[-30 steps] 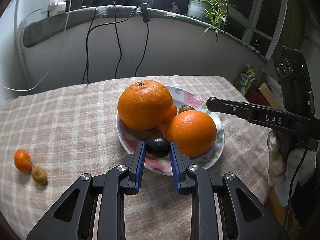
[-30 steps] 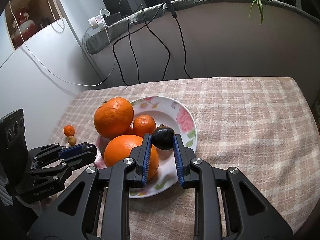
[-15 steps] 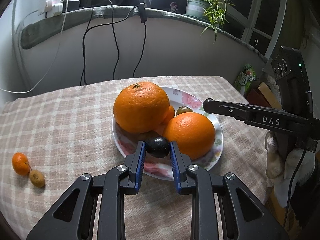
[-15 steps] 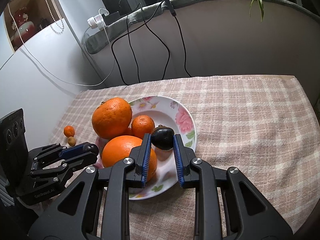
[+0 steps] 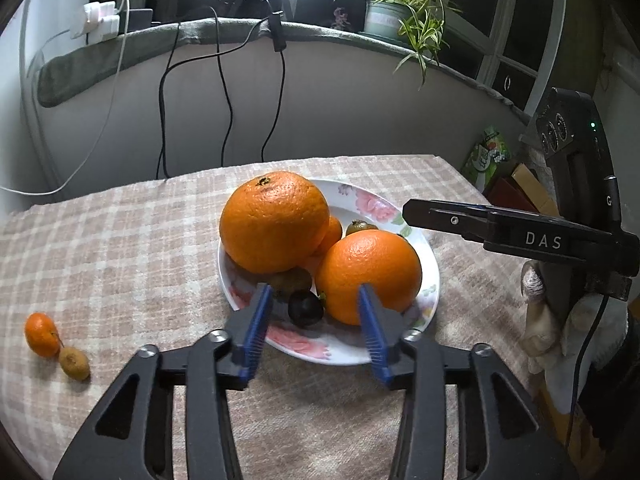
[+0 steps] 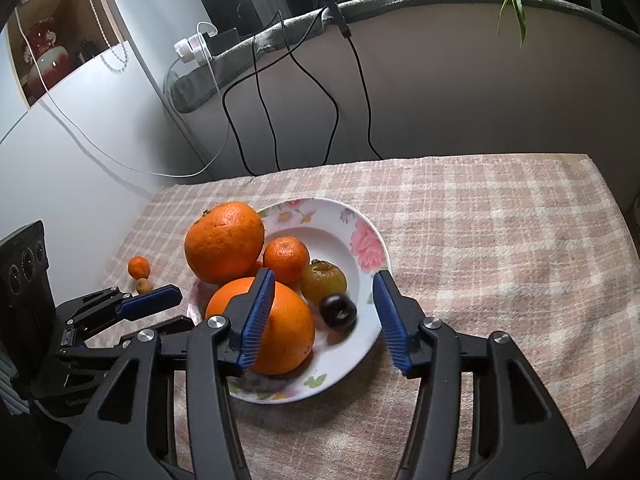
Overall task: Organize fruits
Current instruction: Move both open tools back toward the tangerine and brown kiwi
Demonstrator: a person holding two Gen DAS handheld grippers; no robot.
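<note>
A flowered white plate (image 5: 430, 280) (image 6: 374, 248) holds two big oranges (image 5: 274, 222) (image 5: 368, 276), a mandarin (image 6: 286, 259) and a brown-green fruit (image 6: 323, 282). My left gripper (image 5: 313, 292) hangs over the plate's near rim, its jaws opening. A dark plum (image 5: 306, 308) lies loose in the plate between its fingers, beside a brown kiwi (image 5: 290, 280). My right gripper (image 6: 323, 280) is also opening, and a second dark plum (image 6: 338, 312) rests free on the plate below it. A small mandarin (image 5: 41, 334) and a kiwi (image 5: 74, 362) lie on the cloth to the left.
The checked tablecloth (image 6: 480, 240) ends at the table's right edge. Black cables (image 5: 224, 92) and a white charger (image 5: 100, 20) hang along the back wall, under a potted plant (image 5: 396, 16). Boxes (image 5: 516, 188) stand beyond the table. A gloved hand (image 5: 536, 320) grips the right tool.
Both grippers have opened from shut. Each dark plum has dropped out of its fingers onto the plate. Neither hand has shifted.
</note>
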